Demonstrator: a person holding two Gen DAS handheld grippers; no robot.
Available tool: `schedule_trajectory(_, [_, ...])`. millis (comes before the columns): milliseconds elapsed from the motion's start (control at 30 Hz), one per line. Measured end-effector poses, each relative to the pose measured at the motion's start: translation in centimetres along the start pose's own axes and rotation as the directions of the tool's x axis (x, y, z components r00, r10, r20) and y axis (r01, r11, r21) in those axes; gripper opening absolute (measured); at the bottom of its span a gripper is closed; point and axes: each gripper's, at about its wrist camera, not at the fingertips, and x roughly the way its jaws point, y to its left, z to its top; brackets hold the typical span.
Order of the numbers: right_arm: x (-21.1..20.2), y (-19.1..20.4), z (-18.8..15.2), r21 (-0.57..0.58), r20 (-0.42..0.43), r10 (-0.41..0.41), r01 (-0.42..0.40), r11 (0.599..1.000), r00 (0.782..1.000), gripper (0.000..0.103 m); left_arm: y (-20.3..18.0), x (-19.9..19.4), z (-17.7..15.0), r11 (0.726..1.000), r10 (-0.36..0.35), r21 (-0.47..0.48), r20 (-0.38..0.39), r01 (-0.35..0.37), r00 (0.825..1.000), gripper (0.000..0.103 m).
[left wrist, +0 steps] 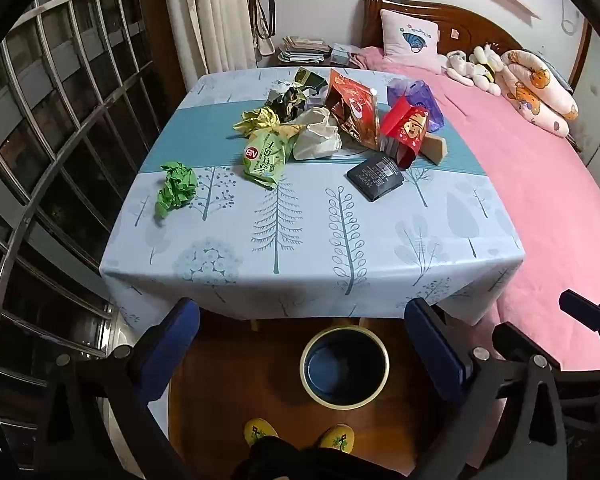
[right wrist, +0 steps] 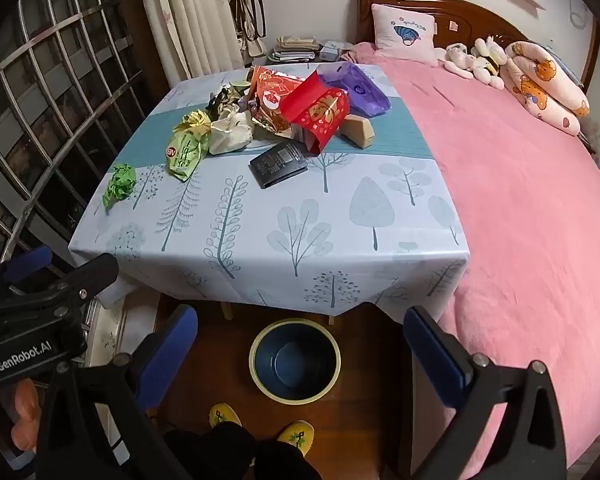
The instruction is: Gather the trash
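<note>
The trash sits in a pile at the upper middle of the bench: a green paper ball alone at the left, a green snack bag, a white crumpled bag, a red packet and a flat black packet. It all looks light, soft and crinkly. The paper ball seems easiest to pinch across its middle. The bin stands empty on the floor below. The left gripper and right gripper both have jaws wide apart, holding nothing.

"GenRobot.AI" stands on the left tool; "NB" on the green snack packet.
</note>
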Motion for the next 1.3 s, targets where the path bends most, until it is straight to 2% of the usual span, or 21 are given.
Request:
schedule_trajectory(33, [0.0,0.3,0.0,-0.015,-0.004,-0.027,0.027,1.000,1.000,0.103,0.0,0.0,0.0,1.000,0.001,-0.001,0.002,-0.001,1.000,0.101])
schedule_trajectory(467, [-0.3,0.4,-1.1,0.012,-0.010,-0.008,0.008,1.000,1.000,0.103,-0.4,0.1,-0.2,1.000,-0.017,-0.010,-0.020,0.017,1.000,0.101])
schedule_trajectory(500, [-0.2,0.1,-0.4,0.008,-0.016,-0.007,0.007,1.000,1.000,0.103,-0.3,0.1,-0.2,1.000,-0.019,-0.011,-0.019,0.018,1.000,0.101])
schedule_trajectory(1300, [-0.7,1.0,-0.5,-0.001,0.000,-0.004,0.004,1.000,1.000,0.103,0.5,-0.6,-0.9,0.999,-0.042,-0.027,-0.014,0.041,0.999,0.101])
